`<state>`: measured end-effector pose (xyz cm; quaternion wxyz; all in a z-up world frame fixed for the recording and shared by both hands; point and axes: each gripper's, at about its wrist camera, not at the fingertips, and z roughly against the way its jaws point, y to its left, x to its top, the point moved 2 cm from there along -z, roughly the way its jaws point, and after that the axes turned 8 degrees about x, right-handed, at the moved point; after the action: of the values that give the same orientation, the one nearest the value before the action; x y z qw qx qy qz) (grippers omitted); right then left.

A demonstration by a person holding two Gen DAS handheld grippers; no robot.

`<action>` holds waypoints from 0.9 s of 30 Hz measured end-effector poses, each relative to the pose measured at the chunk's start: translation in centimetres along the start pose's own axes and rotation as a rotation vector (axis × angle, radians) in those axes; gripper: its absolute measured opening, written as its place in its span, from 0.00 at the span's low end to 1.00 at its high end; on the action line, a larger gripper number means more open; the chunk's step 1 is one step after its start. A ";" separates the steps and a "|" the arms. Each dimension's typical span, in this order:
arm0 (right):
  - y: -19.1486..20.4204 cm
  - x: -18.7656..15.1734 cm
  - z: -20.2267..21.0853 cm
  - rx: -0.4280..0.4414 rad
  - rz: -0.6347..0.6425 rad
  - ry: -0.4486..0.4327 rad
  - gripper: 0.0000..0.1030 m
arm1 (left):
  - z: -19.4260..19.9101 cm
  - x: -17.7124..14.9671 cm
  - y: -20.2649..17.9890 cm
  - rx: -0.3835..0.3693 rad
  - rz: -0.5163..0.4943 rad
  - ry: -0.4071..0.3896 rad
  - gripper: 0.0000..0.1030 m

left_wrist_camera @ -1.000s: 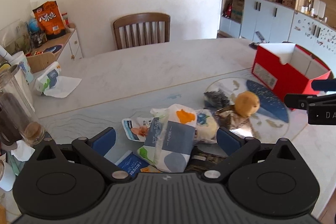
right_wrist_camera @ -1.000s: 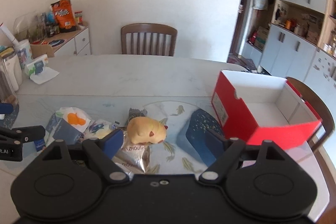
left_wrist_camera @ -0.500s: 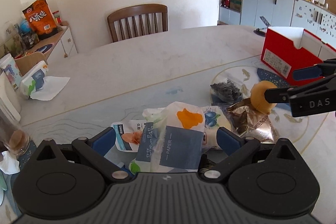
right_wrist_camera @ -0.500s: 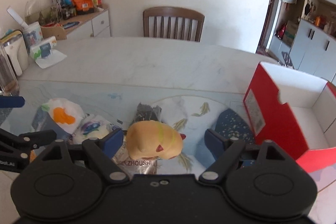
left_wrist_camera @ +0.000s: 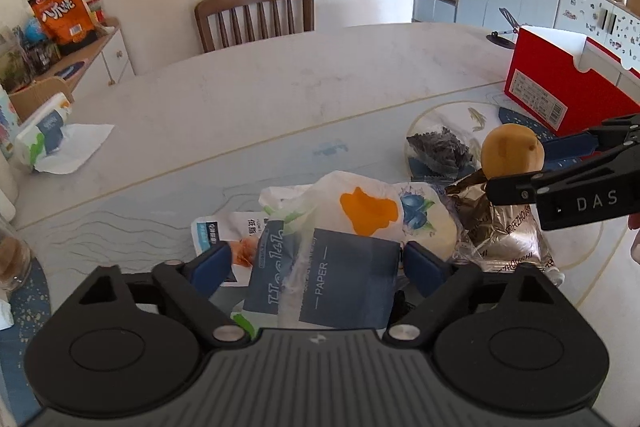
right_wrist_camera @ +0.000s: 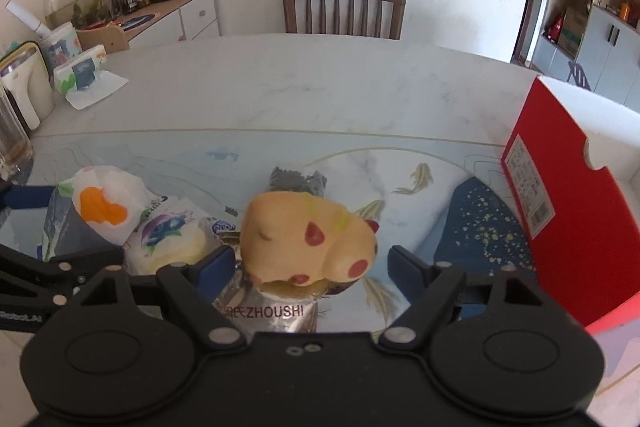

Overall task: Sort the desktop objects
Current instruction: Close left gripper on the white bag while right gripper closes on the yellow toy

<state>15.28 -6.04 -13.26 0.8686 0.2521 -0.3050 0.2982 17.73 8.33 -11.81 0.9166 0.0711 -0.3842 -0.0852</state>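
- The left tool [left_wrist_camera: 316, 263], at the lower centre of the left wrist view, has its blue pads spread on either side of a soft tissue pack with a navy "PAPER" label [left_wrist_camera: 340, 267]; whether the pads press the pack cannot be told.
- The right tool [right_wrist_camera: 312, 263], at the lower centre of the right wrist view, stands released, its blue pads apart around a yellow squishy toy with red spots [right_wrist_camera: 310, 243]; the left pad sits against the toy, the right pad clear of it.
- In the left wrist view the same toy [left_wrist_camera: 512, 155] shows at centre right, above a crinkled silver foil snack packet [left_wrist_camera: 504, 231].
- A round white blueberry-print packet [left_wrist_camera: 424, 223] lies between the tissue pack and the foil packet, touching both.
- A clear bag of dark contents [left_wrist_camera: 440, 151] lies just beyond the toy on the pale marble tabletop [left_wrist_camera: 300, 87].
- An open red cardboard box with a white inside [right_wrist_camera: 560, 195] stands at the right edge of the frame.
- A brown wooden chair [right_wrist_camera: 344, 7] stands behind the tabletop, at upper centre.
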 end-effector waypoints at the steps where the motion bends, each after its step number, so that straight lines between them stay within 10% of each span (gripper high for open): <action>1: -0.1 0.0 -0.1 0.001 -0.005 0.003 0.80 | -0.1 0.0 0.0 -0.009 0.003 0.003 0.83; 17: -0.5 0.8 -0.1 0.052 -0.026 -0.008 0.70 | 0.2 0.4 0.9 -0.067 0.069 0.009 0.43; 27: -0.5 0.8 1.6 0.042 0.003 -0.043 0.68 | 2.0 1.1 0.9 -0.050 0.070 -0.020 0.38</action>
<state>15.53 -7.05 -11.76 0.8559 0.2760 -0.3179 0.3004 17.14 8.88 -9.44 0.9166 0.0337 -0.3933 -0.0633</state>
